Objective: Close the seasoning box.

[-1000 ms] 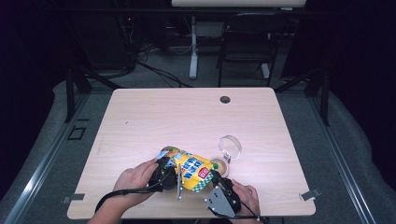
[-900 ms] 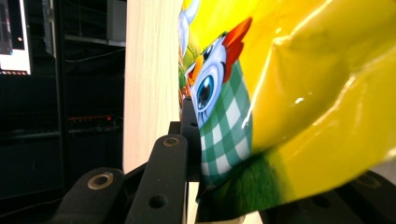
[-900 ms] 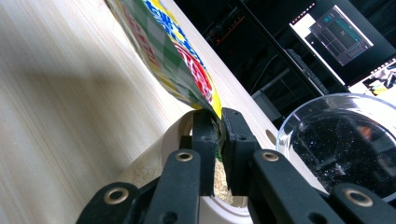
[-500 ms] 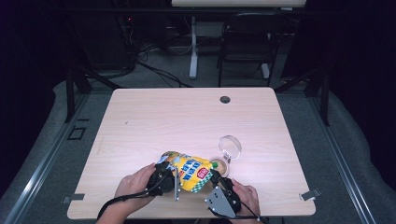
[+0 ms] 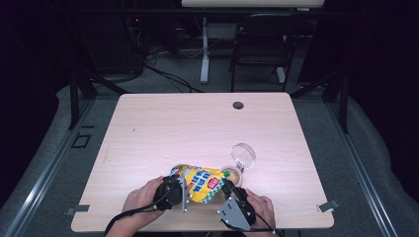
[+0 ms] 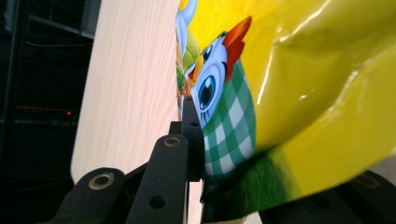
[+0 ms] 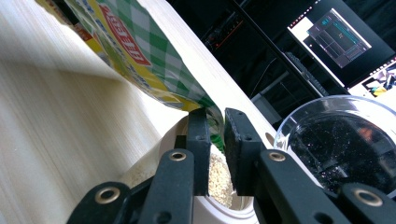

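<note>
Tabletop: tools (image 5: pixel 184 191) (image 5: pixel 228 188) clamping bag (image 5: pixel 201 178) (both).

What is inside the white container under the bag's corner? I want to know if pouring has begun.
The white container holds pale, grainy contents, seen between the right gripper jaws. The yellow bag corner and jaws cover the rest.

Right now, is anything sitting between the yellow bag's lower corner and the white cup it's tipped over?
Nothing visible blocks it. The yellow bag hangs with its corner above the open white cup, which already holds grain. The clear lid lies off to the side on the table.
</note>
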